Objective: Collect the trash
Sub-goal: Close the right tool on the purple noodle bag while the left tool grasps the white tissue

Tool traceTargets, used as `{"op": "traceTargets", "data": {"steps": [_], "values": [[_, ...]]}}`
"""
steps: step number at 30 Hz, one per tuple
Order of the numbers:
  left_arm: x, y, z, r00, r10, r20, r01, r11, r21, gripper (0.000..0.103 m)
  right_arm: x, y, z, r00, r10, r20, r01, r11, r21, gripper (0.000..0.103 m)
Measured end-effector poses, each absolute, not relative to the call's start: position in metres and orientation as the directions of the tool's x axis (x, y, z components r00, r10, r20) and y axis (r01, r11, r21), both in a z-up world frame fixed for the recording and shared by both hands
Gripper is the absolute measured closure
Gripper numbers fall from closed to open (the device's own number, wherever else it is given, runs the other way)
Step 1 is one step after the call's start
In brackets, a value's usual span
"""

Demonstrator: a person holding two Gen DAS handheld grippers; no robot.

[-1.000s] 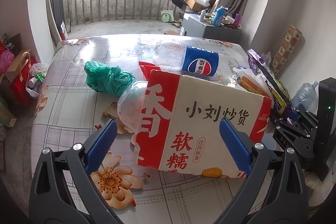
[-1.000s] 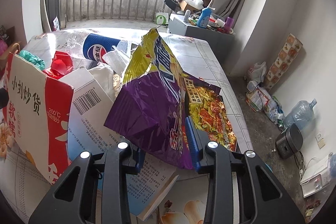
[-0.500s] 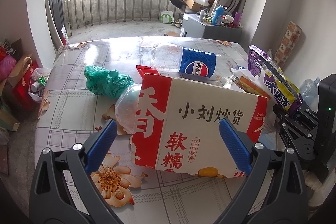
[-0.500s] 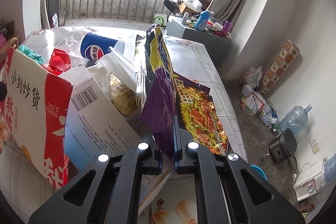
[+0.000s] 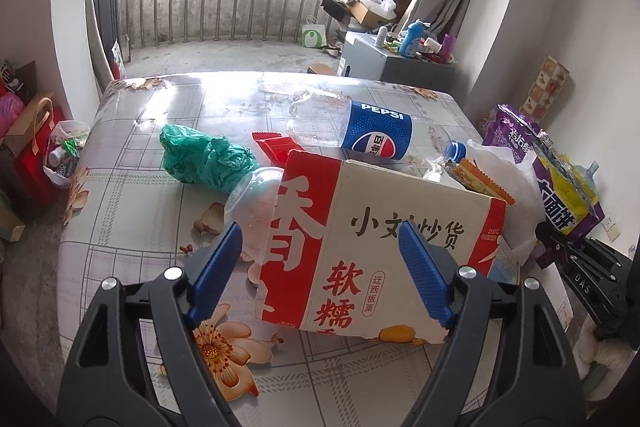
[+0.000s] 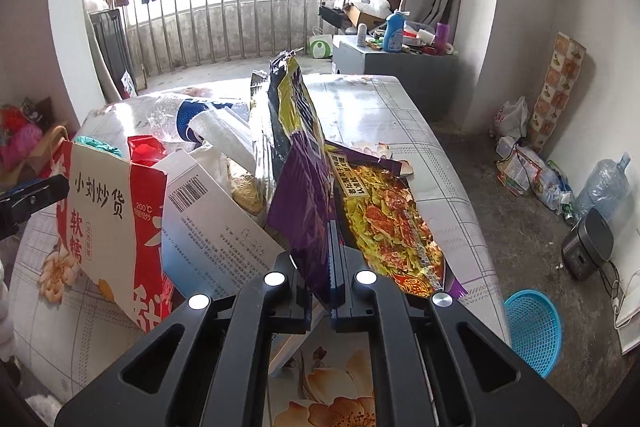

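The purple noodle wrapper (image 6: 308,187), a crinkled foil bag with a yellow food print, now stands on edge near the table's right edge, pinched flat between the right gripper (image 6: 331,259); a second ago those jaws stood apart around it, and they have since clamped tight on its lower corner and lifted it slightly. In the left wrist view the same wrapper (image 5: 560,187) hangs at the far right, clear of the tabletop.

The left gripper (image 5: 320,251) has just been narrowing its jaws from their widest. Its blue ribbed pads straddle the red-and-cream cardboard carton (image 5: 372,247), the right pad in front of the printed face, the left pad beside a clear plastic cup (image 5: 252,211); neither visibly presses on the carton, whose bottom edge is torn.

Behind the carton lie a crushed clear Pepsi bottle (image 5: 360,131) on its side, a red wrapper (image 5: 276,147) and a wadded green plastic bag (image 5: 204,159), towards the table's middle. The table (image 5: 132,227) wears a glossy floral cloth; its left half and far edge are open.

A blue mesh basket (image 6: 532,331) sits on the concrete floor off the table's right edge.
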State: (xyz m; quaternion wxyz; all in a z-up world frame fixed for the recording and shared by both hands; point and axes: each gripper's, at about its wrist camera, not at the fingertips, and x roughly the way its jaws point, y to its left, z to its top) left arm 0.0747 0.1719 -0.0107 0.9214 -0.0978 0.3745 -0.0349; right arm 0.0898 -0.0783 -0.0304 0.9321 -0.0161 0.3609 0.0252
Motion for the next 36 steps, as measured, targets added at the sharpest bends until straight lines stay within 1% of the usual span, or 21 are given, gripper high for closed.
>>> {"op": "traceTargets", "data": {"steps": [6, 10, 14, 16, 20, 23, 26, 32, 36], "values": [[0.074, 0.184, -0.012, 0.712, -0.170, -0.681, -0.016, 0.966, -0.258, 0.035, 0.069, -0.095, -0.026, 0.738, 0.140, -0.660, -0.086, 0.990, 0.115, 0.097], [0.073, 0.175, -0.008, 0.711, -0.227, -0.666, 0.039, 0.958, -0.284, 0.039, 0.056, -0.103, -0.026, 0.734, 0.196, -0.650, -0.094, 0.978, 0.188, 0.097], [0.074, 0.158, 0.001, 0.714, -0.281, -0.641, 0.114, 0.950, -0.290, 0.041, 0.052, -0.122, -0.029, 0.725, 0.266, -0.635, -0.067, 0.945, 0.319, 0.097], [0.076, 0.146, 0.008, 0.706, -0.329, -0.627, 0.162, 0.937, -0.310, 0.044, 0.052, -0.130, -0.031, 0.722, 0.290, -0.628, -0.048, 0.927, 0.372, 0.097], [0.086, 0.117, 0.028, 0.662, -0.471, -0.583, 0.286, 0.878, -0.384, 0.045, 0.054, -0.138, -0.038, 0.717, 0.323, -0.617, -0.030, 0.899, 0.436, 0.097], [0.101, 0.089, 0.033, 0.559, -0.603, -0.569, 0.366, 0.795, -0.483, 0.045, 0.056, -0.141, -0.040, 0.715, 0.346, -0.607, -0.033, 0.884, 0.466, 0.097], [0.121, 0.064, 0.026, 0.450, -0.688, -0.570, 0.371, 0.724, -0.581, 0.045, 0.055, -0.142, -0.042, 0.714, 0.360, -0.600, -0.044, 0.879, 0.475, 0.097], [0.145, 0.030, 0.016, 0.383, -0.712, -0.589, 0.338, 0.701, -0.628, 0.046, 0.054, -0.144, -0.048, 0.704, 0.395, -0.590, -0.056, 0.859, 0.509, 0.097], [0.149, 0.017, 0.012, 0.373, -0.700, -0.609, 0.336, 0.714, -0.615, 0.046, 0.055, -0.144, -0.052, 0.695, 0.414, -0.588, -0.070, 0.852, 0.518, 0.097]]}}
